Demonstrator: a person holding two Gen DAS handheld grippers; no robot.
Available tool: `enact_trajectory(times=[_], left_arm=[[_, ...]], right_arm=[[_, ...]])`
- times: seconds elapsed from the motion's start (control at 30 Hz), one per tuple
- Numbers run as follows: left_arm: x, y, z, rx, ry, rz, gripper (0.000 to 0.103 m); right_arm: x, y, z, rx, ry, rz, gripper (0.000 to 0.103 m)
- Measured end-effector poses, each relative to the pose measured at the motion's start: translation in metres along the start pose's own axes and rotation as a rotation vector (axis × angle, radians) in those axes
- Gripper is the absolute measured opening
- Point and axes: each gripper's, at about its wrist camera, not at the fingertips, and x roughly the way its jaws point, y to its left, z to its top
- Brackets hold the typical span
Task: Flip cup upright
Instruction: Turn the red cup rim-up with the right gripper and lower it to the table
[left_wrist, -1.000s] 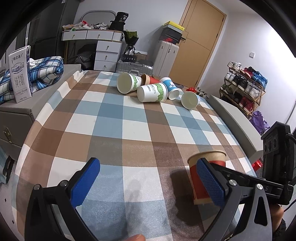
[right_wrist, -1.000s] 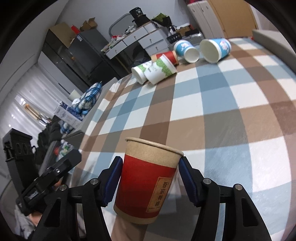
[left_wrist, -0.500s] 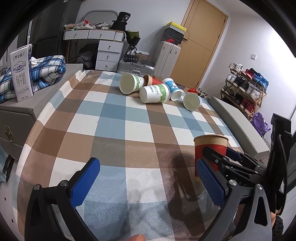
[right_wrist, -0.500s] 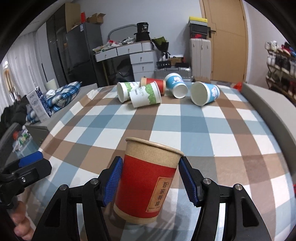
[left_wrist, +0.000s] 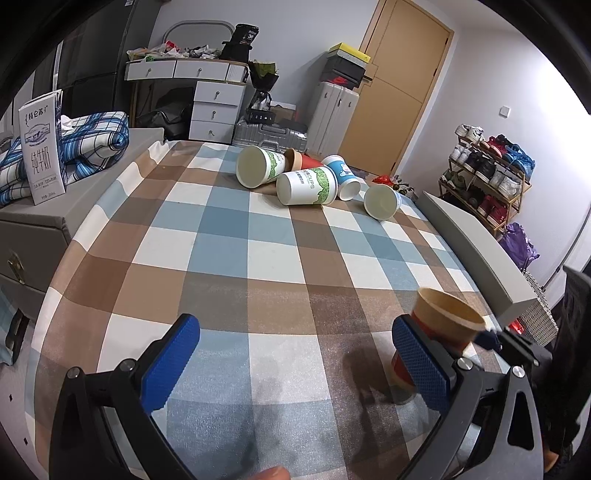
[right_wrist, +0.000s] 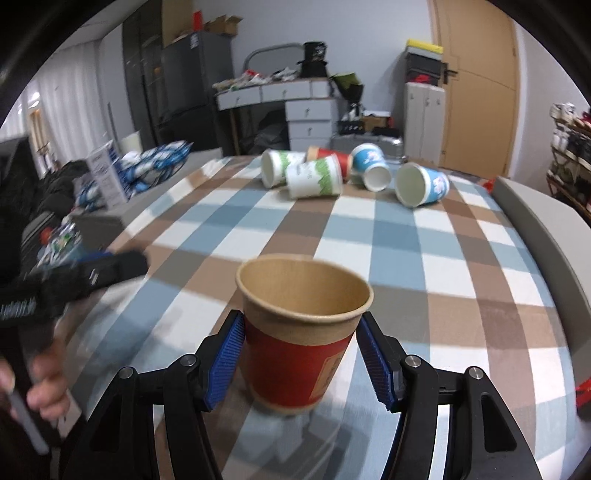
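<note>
A red and brown paper cup (right_wrist: 301, 332) stands mouth up, slightly tilted, between the blue pads of my right gripper (right_wrist: 303, 363), which is shut on it low over the checked tablecloth (right_wrist: 424, 266). The same cup (left_wrist: 439, 334) shows at the right of the left wrist view, partly behind my left gripper's right finger. My left gripper (left_wrist: 295, 363) is open and empty above the near part of the table. Several cups lie on their sides at the far end: two white-green (left_wrist: 308, 186), one red (left_wrist: 301, 160), two blue (left_wrist: 382, 201).
A grey bench (left_wrist: 476, 243) runs along the table's right edge. A grey cabinet (left_wrist: 33, 221) with a milk carton (left_wrist: 40, 147) and a folded blue plaid cloth (left_wrist: 92, 140) stands at the left. Drawers, suitcases and a shoe rack (left_wrist: 487, 177) line the room behind.
My right gripper has lowered and tipped forward with the red cup, so I now see into its mouth. The left gripper has stayed open and nearly still.
</note>
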Motion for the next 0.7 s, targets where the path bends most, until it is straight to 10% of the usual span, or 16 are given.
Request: enact_trajectory(times=[0.7], left_arm=[[0.003,0.001,-0.001,0.002,0.011,0.001,0.101]], right_arm=[[0.027,0.011,0.023,-0.025,-0.078,-0.102,0.057]])
